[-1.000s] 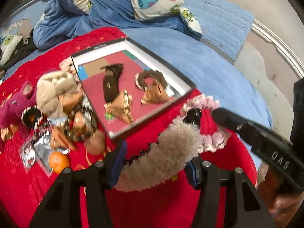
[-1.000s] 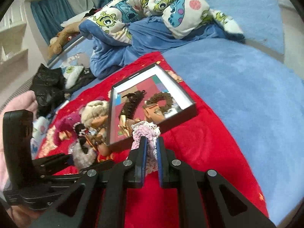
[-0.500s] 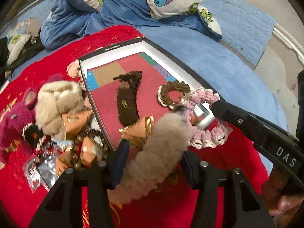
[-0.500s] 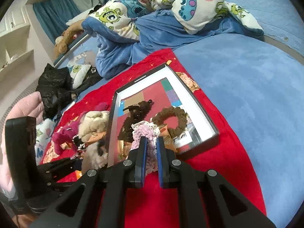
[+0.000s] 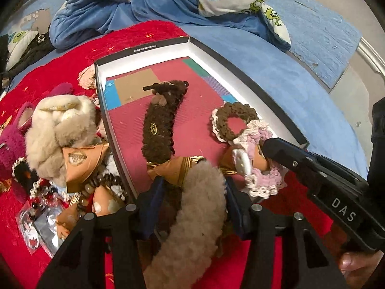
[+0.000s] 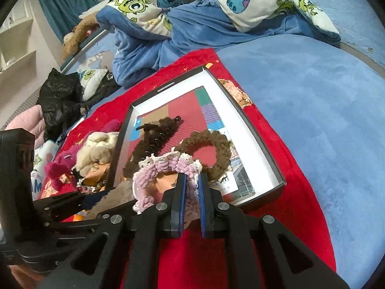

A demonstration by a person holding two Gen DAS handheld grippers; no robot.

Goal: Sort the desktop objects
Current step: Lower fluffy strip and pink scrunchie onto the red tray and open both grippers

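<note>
At the bottom of each frame, the left hand-held gripper point(image 5: 190, 200) is clamped on a fluffy beige hair clip point(image 5: 192, 219) while the right hand-held gripper point(image 6: 191, 187) pinches a pink crocheted scrunchie point(image 6: 166, 166), both poised at the near edge of the shallow box point(image 5: 240, 82). Beyond them, mid-frame, a brown hair clip point(image 5: 161, 125) and brown scrunchie point(image 5: 234, 120) already lie inside; the delivery step appears under way, and the next move likely calls for lowering both pieces over the rim and letting go, with unsorted accessories point(image 5: 62, 139) piled at left on the red cloth point(image 5: 72, 50).

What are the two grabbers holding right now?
Left gripper: closed on the fluffy beige hair clip.
Right gripper: shut on the pink crochet scrunchie.
</note>
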